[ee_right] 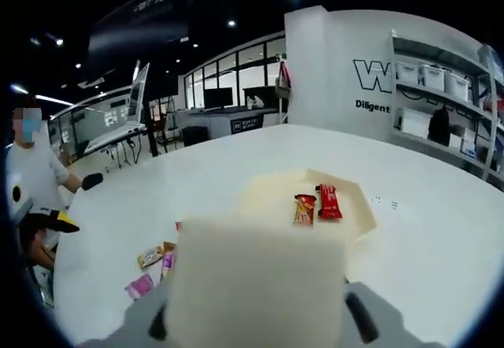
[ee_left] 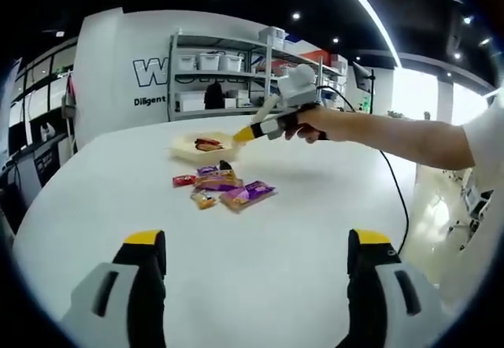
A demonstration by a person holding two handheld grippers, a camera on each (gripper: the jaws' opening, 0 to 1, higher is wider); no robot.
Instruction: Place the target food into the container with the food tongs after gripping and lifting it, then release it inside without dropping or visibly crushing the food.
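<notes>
1. In my right gripper view, the container (ee_right: 358, 206) was a shallow, pale tray on the white table (ee_right: 441, 269), with two red snack packets (ee_right: 316, 203) lying side by side inside it.
2. A big pale blurred block (ee_right: 256, 285) sat right against my right gripper's (ee_right: 256, 316) jaws and hid their tips, so I could not tell how far they stood apart or whether they held it.
3. The tray lay just beyond that block.
4. In my left gripper view, my left gripper's (ee_left: 257, 246) jaws stood wide apart, holding nothing.
5. Loose snack packets (ee_left: 224, 189) lay on the table ahead of them, near the tray (ee_left: 183, 149).
6. My right hand (ee_left: 311, 122) held the yellow-tipped gripper (ee_left: 256, 131) at the tray's edge.
</notes>
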